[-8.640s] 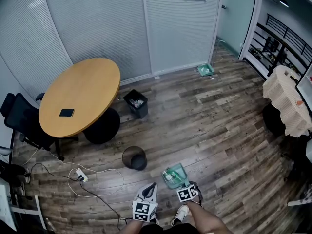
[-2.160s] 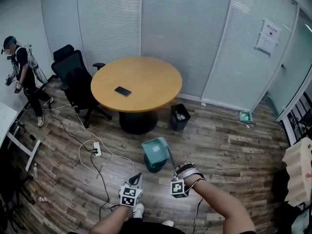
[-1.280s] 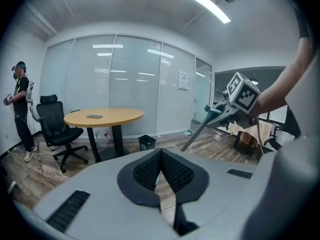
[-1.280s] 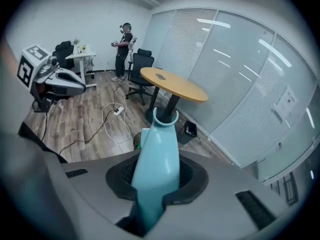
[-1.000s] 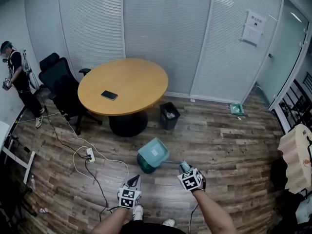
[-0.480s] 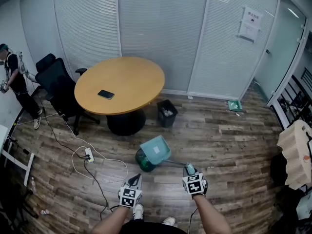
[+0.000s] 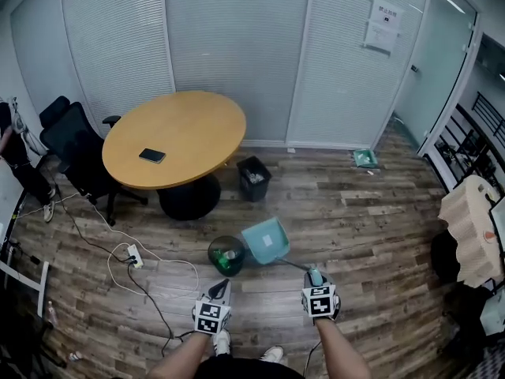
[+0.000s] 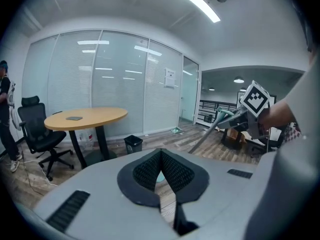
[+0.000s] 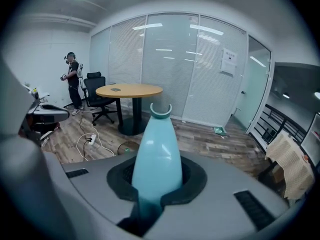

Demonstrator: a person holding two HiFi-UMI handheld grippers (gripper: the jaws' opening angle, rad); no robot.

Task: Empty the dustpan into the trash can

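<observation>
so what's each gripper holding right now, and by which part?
Right gripper grips the dustpan by the teal grip at its handle's end. Left gripper holds nothing; its jaws are together.

Brown wood-plank floor (image 7: 379,212); blind-covered glass partition walls (image 7: 229,54); round light-wood table (image 7: 173,129), black swivel office chair (image 7: 72,144) beside; ceiling strip light (image 8: 197,3) on.

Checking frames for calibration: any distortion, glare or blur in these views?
Head view: sharp, evenly lit, fisheye bows the glass wall. Left gripper view: dark rounded corners, ceiling light blown out, glare streaks on that wall. Right gripper view: dark corners too, dustpan handle soft near the lens.
</observation>
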